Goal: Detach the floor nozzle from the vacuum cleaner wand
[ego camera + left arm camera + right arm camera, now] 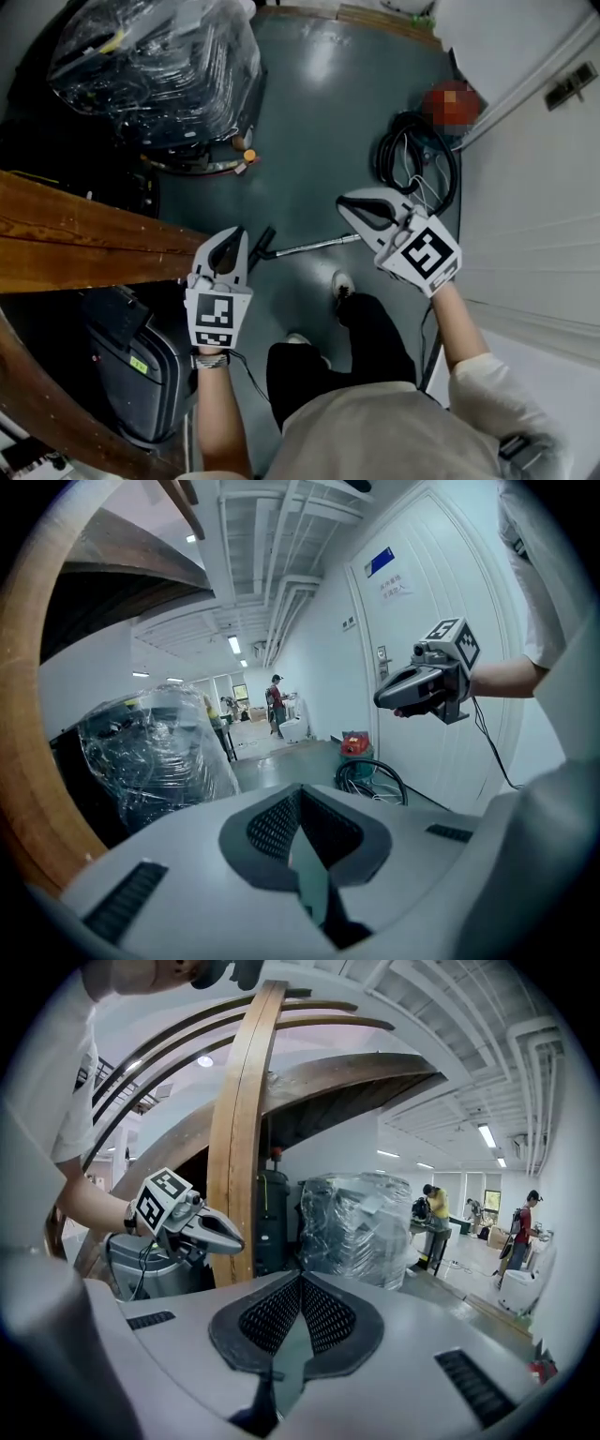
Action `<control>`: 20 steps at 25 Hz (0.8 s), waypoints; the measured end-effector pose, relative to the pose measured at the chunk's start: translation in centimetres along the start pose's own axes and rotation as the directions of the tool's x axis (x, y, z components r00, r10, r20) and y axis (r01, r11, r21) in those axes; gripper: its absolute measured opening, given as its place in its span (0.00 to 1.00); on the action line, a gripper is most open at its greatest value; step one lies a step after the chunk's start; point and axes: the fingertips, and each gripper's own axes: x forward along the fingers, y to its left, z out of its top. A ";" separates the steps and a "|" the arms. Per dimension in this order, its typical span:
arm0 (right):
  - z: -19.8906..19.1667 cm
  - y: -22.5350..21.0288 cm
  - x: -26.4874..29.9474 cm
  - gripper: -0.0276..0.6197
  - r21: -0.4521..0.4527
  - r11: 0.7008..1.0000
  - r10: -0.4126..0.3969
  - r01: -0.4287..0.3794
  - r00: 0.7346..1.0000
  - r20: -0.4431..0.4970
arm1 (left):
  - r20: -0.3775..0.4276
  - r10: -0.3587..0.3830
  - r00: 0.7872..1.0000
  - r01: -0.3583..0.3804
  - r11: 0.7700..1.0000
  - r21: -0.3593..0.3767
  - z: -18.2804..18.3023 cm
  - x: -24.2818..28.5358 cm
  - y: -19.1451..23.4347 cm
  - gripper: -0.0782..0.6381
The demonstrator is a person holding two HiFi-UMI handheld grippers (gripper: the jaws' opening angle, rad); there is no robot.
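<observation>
Blue-grey floor (309,112). Silver wand (314,247) at centre. Pale grey left gripper (240,234) and right gripper (345,203) carry black-and-white square markers. Brown wooden beam (75,239) at left.

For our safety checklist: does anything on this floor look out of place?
The vacuum cleaner wand lies flat on the floor by the person's shoe, floor nozzle attached: a possible trip risk. Nothing looks spilled.

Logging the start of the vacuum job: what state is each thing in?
Left hand-held gripper: shut, empty.
Right hand-held gripper: shut, empty.
Wand: lying on the floor, untouched.
Floor nozzle: on the wand's end, it seems.
Hose: coiled on the floor.
Door: closed.
</observation>
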 end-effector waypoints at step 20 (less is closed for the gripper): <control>-17.3 -0.4 12.2 0.09 -0.027 0.994 0.106 -0.108 0.993 -0.056 | -0.024 0.028 0.999 -0.029 0.999 -0.021 -17.8 10.0 3.9 0.11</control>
